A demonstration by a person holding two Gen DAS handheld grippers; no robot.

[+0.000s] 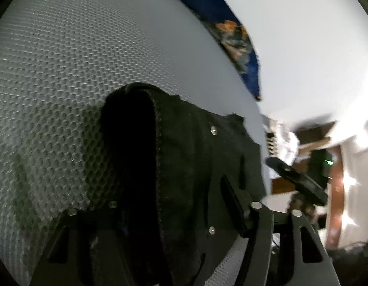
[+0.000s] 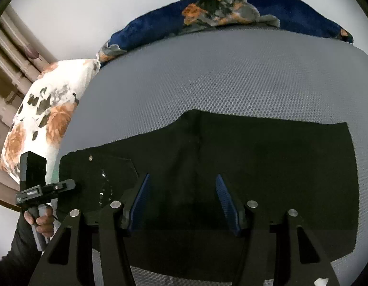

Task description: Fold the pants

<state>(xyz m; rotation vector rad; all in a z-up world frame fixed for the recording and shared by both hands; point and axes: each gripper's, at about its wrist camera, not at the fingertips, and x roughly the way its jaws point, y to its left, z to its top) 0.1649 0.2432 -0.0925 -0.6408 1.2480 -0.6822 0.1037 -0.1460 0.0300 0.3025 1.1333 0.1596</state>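
Matt black cloth pants (image 2: 267,162), grey honeycomb-mesh mattress (image 2: 231,76), plush floral blanket (image 2: 231,9)

Dim, strongly curved fisheye frames; left view motion-blurred with glare at right.

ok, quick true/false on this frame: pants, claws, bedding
1. The pants are black. True.
2. The right claw is clamped shut on the cloth. False: its jaws stand wide apart above the pants.
3. The left claw has pants cloth between its fingers. True; the waist end drapes through it.
4. The pants lie on a wooden floor. False: they lie on a grey mesh-textured mattress.
5. A blue flowered blanket lies along the far edge. True.
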